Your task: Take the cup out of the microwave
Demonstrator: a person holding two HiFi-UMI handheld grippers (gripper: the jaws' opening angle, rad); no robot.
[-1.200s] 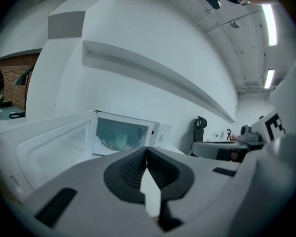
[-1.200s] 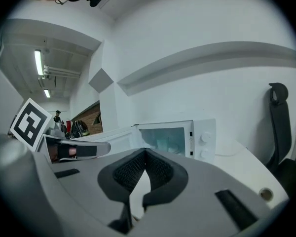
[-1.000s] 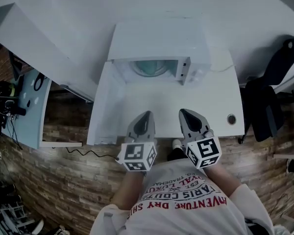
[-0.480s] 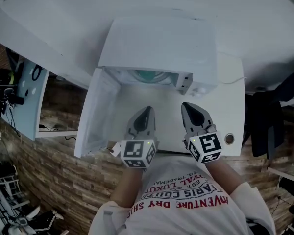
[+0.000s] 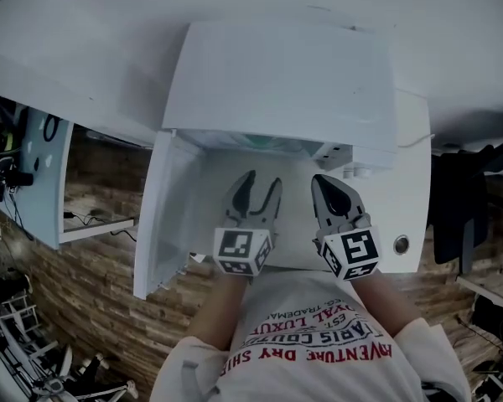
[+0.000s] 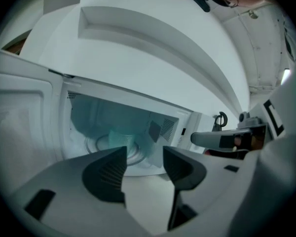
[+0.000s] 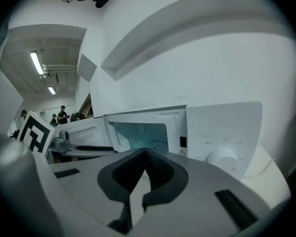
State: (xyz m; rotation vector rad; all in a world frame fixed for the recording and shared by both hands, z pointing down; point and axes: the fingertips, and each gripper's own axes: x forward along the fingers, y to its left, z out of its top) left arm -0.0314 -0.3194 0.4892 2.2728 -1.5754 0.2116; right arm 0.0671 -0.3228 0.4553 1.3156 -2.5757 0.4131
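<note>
A white microwave [image 5: 277,82] stands on the white table [image 5: 407,182] with its door [image 5: 163,216] swung open to the left. Inside, in the left gripper view, a translucent pale-green cup [image 6: 119,139] stands on the glass turntable [image 6: 99,145]. My left gripper [image 5: 263,182] is on the table just in front of the opening, pointing at the cup; its jaws are opening with nothing between them [image 6: 144,154]. My right gripper [image 5: 321,181] is beside it, shut and empty [image 7: 145,154], aimed at the cavity's right edge near the control dial [image 7: 219,154].
The open door [image 6: 19,112] walls off the left side of the approach. A round cable hole [image 5: 401,244] sits in the table at the right. A dark chair [image 5: 461,199] stands to the right and a light-blue shelf unit [image 5: 33,174] to the left.
Both grippers have moved forward toward the microwave opening, and the head view has come closer. The left gripper's jaws, shut before, now stand apart.
</note>
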